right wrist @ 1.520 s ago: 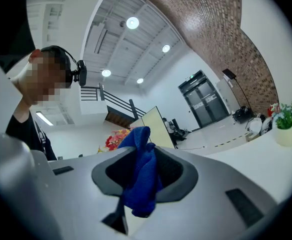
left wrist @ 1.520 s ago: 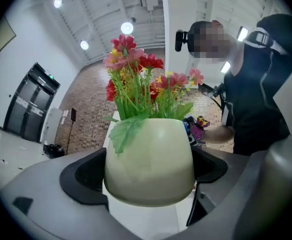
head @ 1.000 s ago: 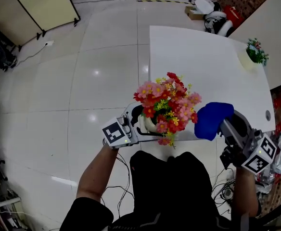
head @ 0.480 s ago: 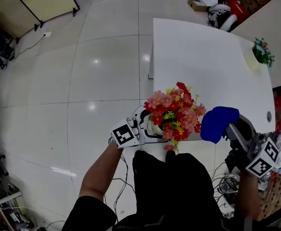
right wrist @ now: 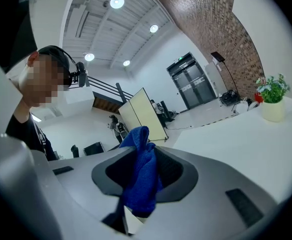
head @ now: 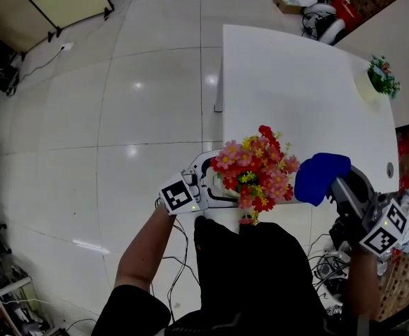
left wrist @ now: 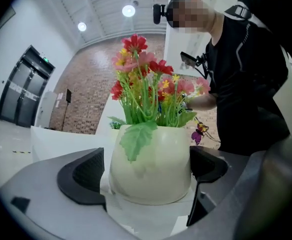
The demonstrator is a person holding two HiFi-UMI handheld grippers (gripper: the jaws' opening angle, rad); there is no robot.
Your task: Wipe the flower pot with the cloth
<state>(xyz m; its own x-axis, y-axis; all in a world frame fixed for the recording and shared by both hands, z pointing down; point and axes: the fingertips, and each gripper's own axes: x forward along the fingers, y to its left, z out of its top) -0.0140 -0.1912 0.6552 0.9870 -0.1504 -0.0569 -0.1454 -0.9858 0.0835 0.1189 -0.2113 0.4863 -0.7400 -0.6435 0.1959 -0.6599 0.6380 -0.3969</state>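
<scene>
A cream flower pot (left wrist: 151,169) of red, pink and yellow flowers (head: 257,166) sits at the near edge of the white table (head: 295,82). My left gripper (head: 217,184) is shut on the pot, with one dark pad against each side; in the left gripper view the pot fills the space between the jaws of the left gripper (left wrist: 147,173). In the head view the flowers hide most of the pot. The blue cloth (head: 320,177) hangs bunched to the right of the flowers, a little apart from them. My right gripper (head: 339,187) is shut on the cloth (right wrist: 141,174).
A small potted plant (head: 381,77) stands at the table's far right edge. Bags and boxes (head: 316,12) lie on the floor beyond the table. A yellow partition (head: 50,2) stands far left. Cables lie on the floor by my feet.
In the head view the pot, the flowers and both grippers have shifted slightly right and down. Both grips are unchanged, and the cloth stays just right of the flowers.
</scene>
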